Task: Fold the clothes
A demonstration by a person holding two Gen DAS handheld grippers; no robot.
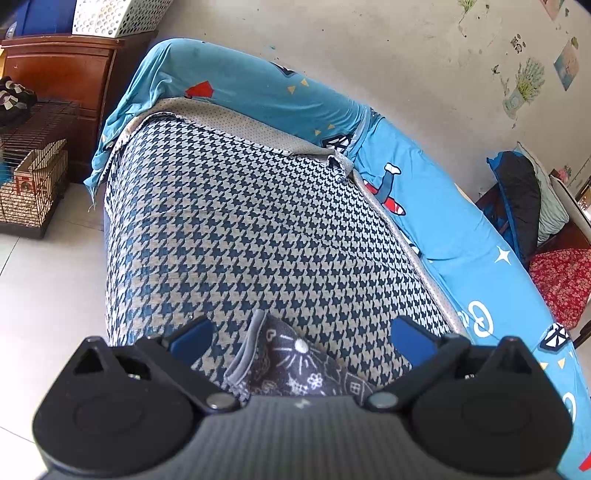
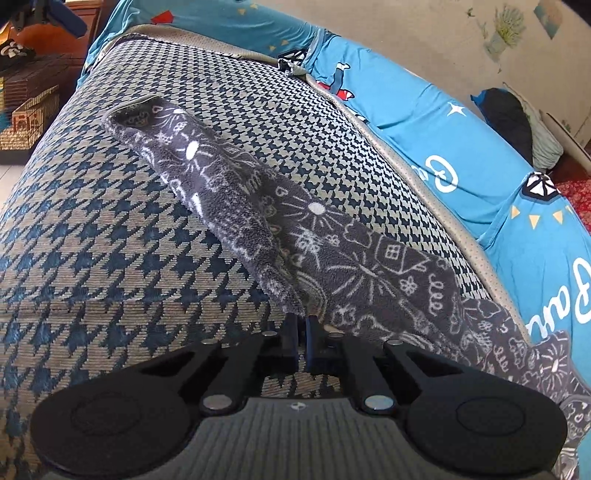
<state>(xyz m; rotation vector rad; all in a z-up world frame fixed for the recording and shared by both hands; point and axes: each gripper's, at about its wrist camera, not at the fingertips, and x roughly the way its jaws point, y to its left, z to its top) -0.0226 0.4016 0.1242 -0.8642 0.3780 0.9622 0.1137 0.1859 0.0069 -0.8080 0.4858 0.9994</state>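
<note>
A dark grey fleece garment [image 2: 332,240] with white doodle prints lies in a long diagonal strip across the houndstooth sofa seat [image 2: 110,240]. It runs from the far left down to the near right, and its fluffy underside is turned up along the near edge. My right gripper [image 2: 304,332] is shut on that near edge, the fabric pinched between its fingertips. In the left wrist view one end of the garment [image 1: 291,365] with a grey hem rests on the seat [image 1: 240,229]. My left gripper [image 1: 301,338] stands open just above it, pads wide apart and clear of the cloth.
A bright blue printed sheet [image 1: 443,221] covers the sofa back along the wall. Left of the sofa are pale floor tiles [image 1: 44,288], a wire cage [image 1: 29,173], a wooden cabinet [image 1: 62,70] and a white basket [image 1: 114,16]. A red floral cushion [image 1: 565,284] sits far right.
</note>
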